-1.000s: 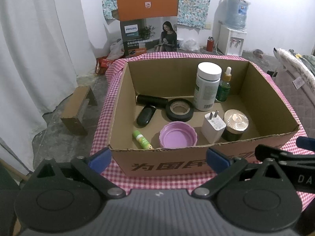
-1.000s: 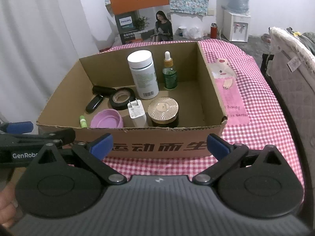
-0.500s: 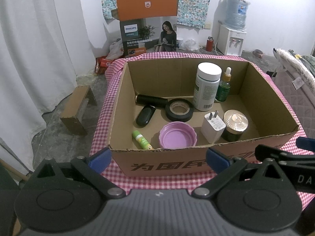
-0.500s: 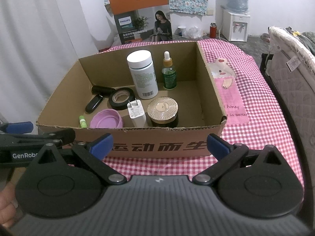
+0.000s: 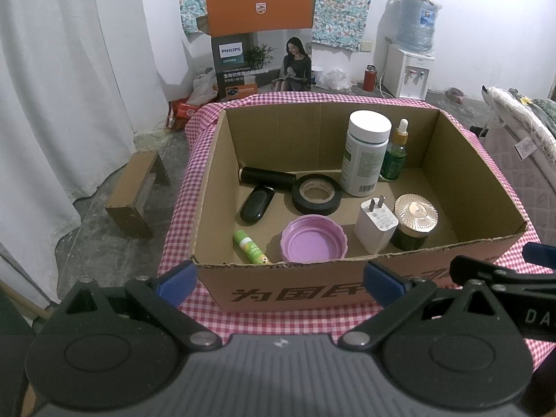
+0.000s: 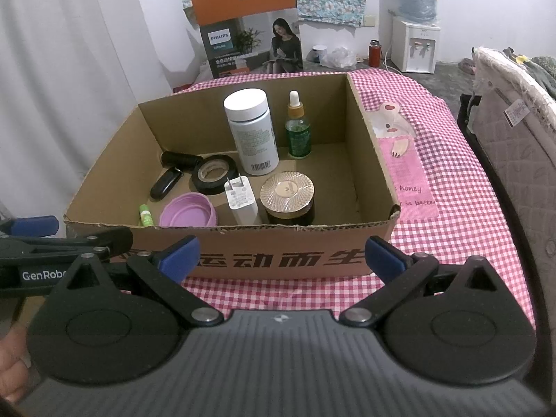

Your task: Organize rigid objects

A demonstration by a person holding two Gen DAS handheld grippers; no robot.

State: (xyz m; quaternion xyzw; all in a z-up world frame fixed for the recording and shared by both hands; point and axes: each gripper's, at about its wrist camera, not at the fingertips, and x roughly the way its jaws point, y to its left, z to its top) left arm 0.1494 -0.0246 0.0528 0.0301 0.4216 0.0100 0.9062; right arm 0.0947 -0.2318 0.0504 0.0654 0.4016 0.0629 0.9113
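Both tools, left tool (image 5: 278,279) and right tool (image 6: 282,253), hang wide and empty just before the cardboard box (image 5: 347,292), probably because everything's packed inside.

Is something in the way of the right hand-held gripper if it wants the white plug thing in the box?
Yes. The cardboard box's near wall stands between the open right hand-held gripper and the white charger, so it must go over the wall. Above the charger, nothing blocks it.

both wrist views near, facing box (image 5: 347,292)
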